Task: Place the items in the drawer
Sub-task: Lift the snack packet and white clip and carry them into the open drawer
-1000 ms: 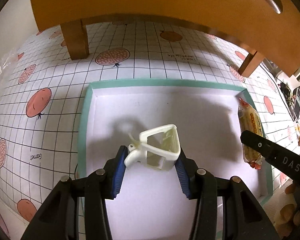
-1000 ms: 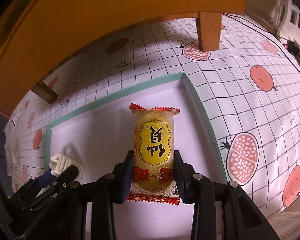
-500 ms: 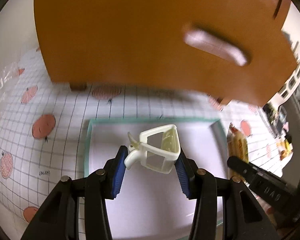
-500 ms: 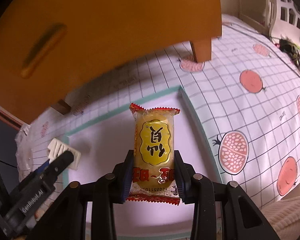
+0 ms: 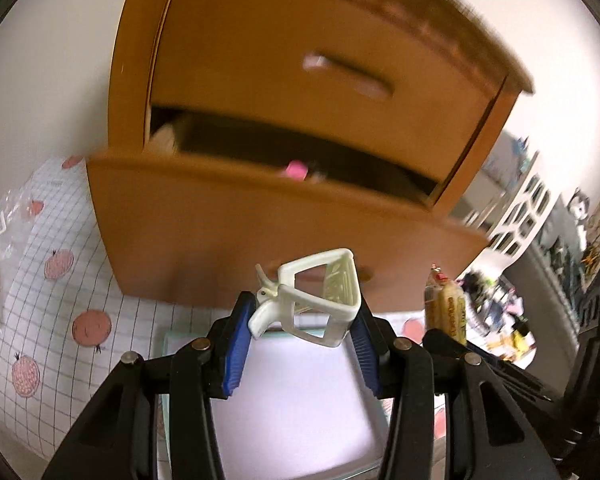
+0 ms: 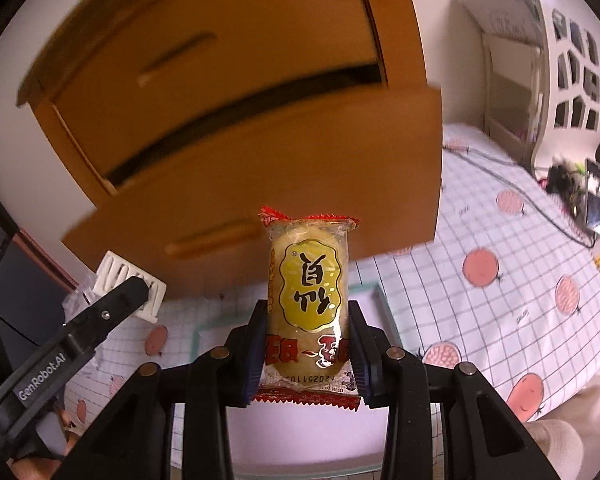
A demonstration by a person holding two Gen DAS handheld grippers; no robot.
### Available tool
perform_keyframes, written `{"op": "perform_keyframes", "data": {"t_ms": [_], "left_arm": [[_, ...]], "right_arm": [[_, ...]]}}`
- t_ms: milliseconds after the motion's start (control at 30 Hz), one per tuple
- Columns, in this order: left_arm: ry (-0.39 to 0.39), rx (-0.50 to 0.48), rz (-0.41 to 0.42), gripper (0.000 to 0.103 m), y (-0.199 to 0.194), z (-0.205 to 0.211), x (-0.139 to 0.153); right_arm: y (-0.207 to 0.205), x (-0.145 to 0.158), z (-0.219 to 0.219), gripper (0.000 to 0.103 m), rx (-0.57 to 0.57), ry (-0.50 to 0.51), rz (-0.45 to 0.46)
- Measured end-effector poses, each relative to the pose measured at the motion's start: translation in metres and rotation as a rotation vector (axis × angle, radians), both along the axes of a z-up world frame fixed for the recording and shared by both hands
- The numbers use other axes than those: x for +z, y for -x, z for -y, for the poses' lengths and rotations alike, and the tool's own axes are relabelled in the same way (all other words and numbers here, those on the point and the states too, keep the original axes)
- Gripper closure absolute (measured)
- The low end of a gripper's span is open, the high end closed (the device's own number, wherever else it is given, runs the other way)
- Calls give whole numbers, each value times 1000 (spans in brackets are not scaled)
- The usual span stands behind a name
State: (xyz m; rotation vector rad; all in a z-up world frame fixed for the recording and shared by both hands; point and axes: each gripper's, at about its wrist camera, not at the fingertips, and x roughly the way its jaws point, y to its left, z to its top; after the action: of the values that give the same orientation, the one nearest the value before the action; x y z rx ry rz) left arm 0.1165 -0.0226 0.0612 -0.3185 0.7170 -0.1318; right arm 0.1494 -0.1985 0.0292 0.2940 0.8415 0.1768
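The left gripper (image 5: pixel 300 344) pinches a white hair clip (image 5: pixel 314 300) between its blue pads; the right gripper (image 6: pixel 308 350) clamps a yellow snack packet (image 6: pixel 308 296) upright between its fingers. Below lies a teal-rimmed tray (image 5: pixel 168 344). Beyond, the wooden drawer (image 5: pixel 260 232) stands partly open.

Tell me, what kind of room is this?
Probably a lived-in room at home, not a lab: a small orange wooden drawer cabinet stands on a white grid-patterned cloth with pink fruit prints, and white cut-out shelving and cluttered belongings sit behind.
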Motion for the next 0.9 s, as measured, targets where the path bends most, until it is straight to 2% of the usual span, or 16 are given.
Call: {"op": "perform_keyframes", "data": {"t_ms": [167,467,900], "left_arm": [[29,-8,70,54,5,-5,30],[6,2,142,54,-8,-18,66],[-35,9,196,54,-31,-32,94]], "right_arm": [[2,34,1,64,0,-3,74],[-5,84,5,64,-1,11,190],[-44,128,-11,64,22,39,220]]}}
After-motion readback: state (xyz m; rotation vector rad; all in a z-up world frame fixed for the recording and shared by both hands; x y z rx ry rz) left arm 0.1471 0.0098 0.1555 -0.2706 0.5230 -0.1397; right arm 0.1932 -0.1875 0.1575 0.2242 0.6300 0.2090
